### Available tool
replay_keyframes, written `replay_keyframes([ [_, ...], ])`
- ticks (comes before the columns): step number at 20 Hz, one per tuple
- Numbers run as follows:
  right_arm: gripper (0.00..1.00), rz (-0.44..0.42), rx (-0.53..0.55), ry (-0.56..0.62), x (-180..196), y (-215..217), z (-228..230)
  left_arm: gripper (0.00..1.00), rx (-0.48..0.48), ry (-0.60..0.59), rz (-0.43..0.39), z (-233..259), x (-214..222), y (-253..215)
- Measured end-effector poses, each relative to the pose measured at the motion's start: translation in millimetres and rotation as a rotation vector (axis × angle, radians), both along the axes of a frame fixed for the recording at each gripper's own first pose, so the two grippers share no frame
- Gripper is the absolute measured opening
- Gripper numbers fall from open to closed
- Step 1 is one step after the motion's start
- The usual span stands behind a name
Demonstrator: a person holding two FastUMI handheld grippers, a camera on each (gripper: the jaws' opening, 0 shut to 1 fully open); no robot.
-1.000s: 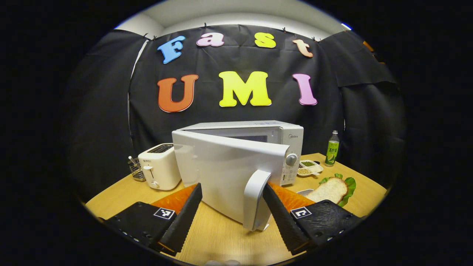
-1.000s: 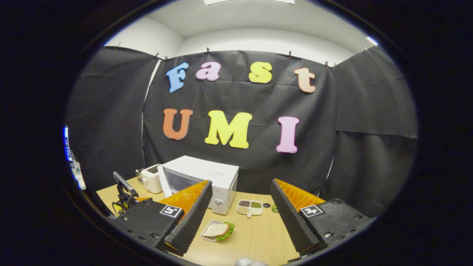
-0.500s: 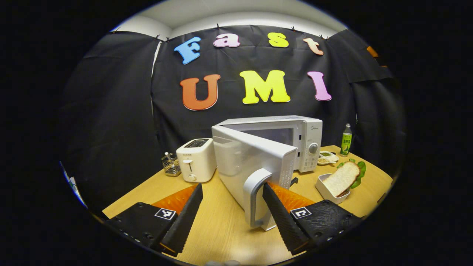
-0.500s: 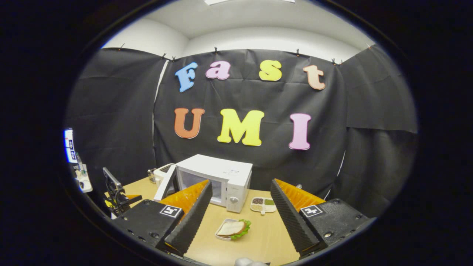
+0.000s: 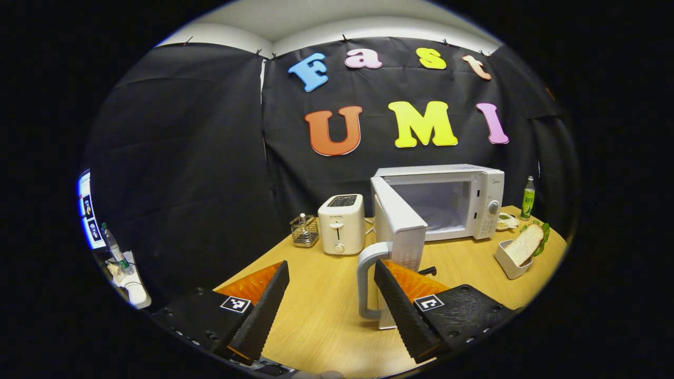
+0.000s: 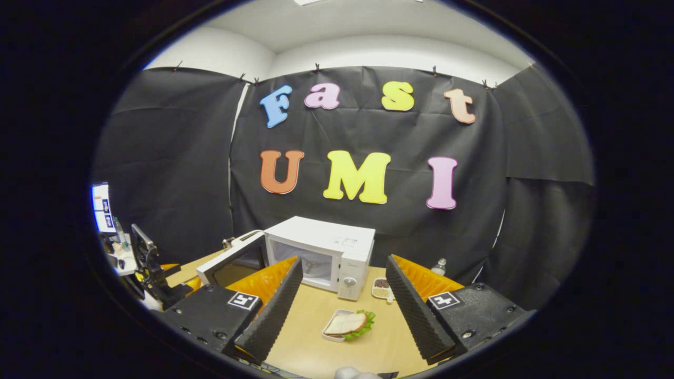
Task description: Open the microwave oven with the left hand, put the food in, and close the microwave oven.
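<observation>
At lower centre of the left gripper view, the left gripper [image 5: 331,295] stood wide open, its right finger hooked behind the door handle [image 5: 366,281] of the microwave [image 5: 476,202], gripping nothing. The door looked fully swung; best to release sideways. The right gripper [image 6: 342,308] gaped empty above the sandwich [image 6: 347,323], low centre.

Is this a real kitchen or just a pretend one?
Probably a pretend one: a booth set up like a kitchen. A microwave, a toaster and a sandwich sit on one wooden table with black cloth walls.
</observation>
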State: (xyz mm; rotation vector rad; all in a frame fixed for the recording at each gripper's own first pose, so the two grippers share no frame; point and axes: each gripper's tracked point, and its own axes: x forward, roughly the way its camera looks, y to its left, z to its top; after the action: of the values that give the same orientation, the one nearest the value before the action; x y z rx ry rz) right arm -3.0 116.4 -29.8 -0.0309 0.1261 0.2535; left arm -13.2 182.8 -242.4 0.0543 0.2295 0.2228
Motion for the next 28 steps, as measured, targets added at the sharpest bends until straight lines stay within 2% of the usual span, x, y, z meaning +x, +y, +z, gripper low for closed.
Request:
replay_keyframes([
  [1, 0.94, -0.003, -0.001, 0.004, 2, -2, -3, 0.96, 0.0, -0.003, 0.007, 4, -3, 3],
  [2, 0.94, -0.006, -0.003, 0.008, 5, -5, -6, 0.88, 0.001, -0.01, 0.005, 8, -6, 2],
  [3, 0.94, -0.011, -0.001, 0.016, 7, -8, -11, 0.94, 0.011, -0.013, 0.004, 12, -8, 1],
  [5, 0.94, -0.01, 0.008, 0.033, 11, -12, -19, 0.96, 0.021, -0.012, 0.001, 15, -13, -3],
  [6, 1.0, -0.012, 0.007, 0.043, 14, -15, -24, 0.97, 0.013, -0.013, 0.0, 18, -14, -6],
  [9, 1.0, -0.029, 0.009, 0.082, 27, -31, -48, 0.96, 0.006, -0.027, -0.018, 32, -21, -24],
  [10, 0.93, -0.028, 0.017, 0.101, 32, -35, -59, 0.97, 0.006, -0.034, -0.031, 38, -25, -33],
  [11, 1.0, -0.029, 0.023, 0.128, 37, -39, -73, 0.97, 0.009, -0.046, -0.047, 46, -27, -42],
  [13, 1.0, -0.032, 0.047, 0.191, 51, -50, -101, 0.97, 0.006, -0.059, -0.065, 61, -30, -56],
  [14, 0.93, -0.026, 0.065, 0.238, 56, -53, -119, 0.97, 0.004, -0.071, -0.071, 70, -30, -63],
  [15, 1.0, -0.015, 0.086, 0.283, 62, -55, -139, 0.96, 0.003, -0.078, -0.075, 78, -30, -70],
  [16, 0.93, -0.007, 0.109, 0.324, 68, -57, -155, 0.96, 0.006, -0.084, -0.077, 86, -30, -77],
  [17, 0.93, 0.001, 0.127, 0.359, 74, -60, -171, 0.96, 0.01, -0.09, -0.077, 94, -30, -83],
  [18, 1.0, 0.017, 0.138, 0.393, 81, -61, -187, 0.96, 0.016, -0.094, -0.076, 101, -29, -88],
  [19, 0.92, 0.031, 0.151, 0.435, 87, -61, -204, 0.96, 0.021, -0.093, -0.076, 106, -28, -95],
  [20, 0.89, 0.049, 0.176, 0.479, 93, -61, -220, 0.96, 0.031, -0.089, -0.072, 111, -29, -100],
  [21, 0.96, 0.068, 0.206, 0.533, 98, -61, -235, 0.96, 0.046, -0.085, -0.071, 116, -28, -107],
  [23, 0.96, 0.131, 0.28, 0.641, 101, -52, -260, 0.96, 0.071, -0.079, -0.069, 123, -27, -121],
  [26, 0.95, 0.178, 0.334, 0.754, 115, -49, -290, 0.96, 0.069, -0.064, -0.054, 129, -25, -142],
  [27, 0.84, 0.199, 0.344, 0.783, 120, -47, -298, 0.96, 0.069, -0.056, -0.045, 129, -24, -149],
  [28, 0.84, 0.216, 0.359, 0.814, 125, -45, -305, 0.96, 0.071, -0.054, -0.035, 130, -23, -153],
])
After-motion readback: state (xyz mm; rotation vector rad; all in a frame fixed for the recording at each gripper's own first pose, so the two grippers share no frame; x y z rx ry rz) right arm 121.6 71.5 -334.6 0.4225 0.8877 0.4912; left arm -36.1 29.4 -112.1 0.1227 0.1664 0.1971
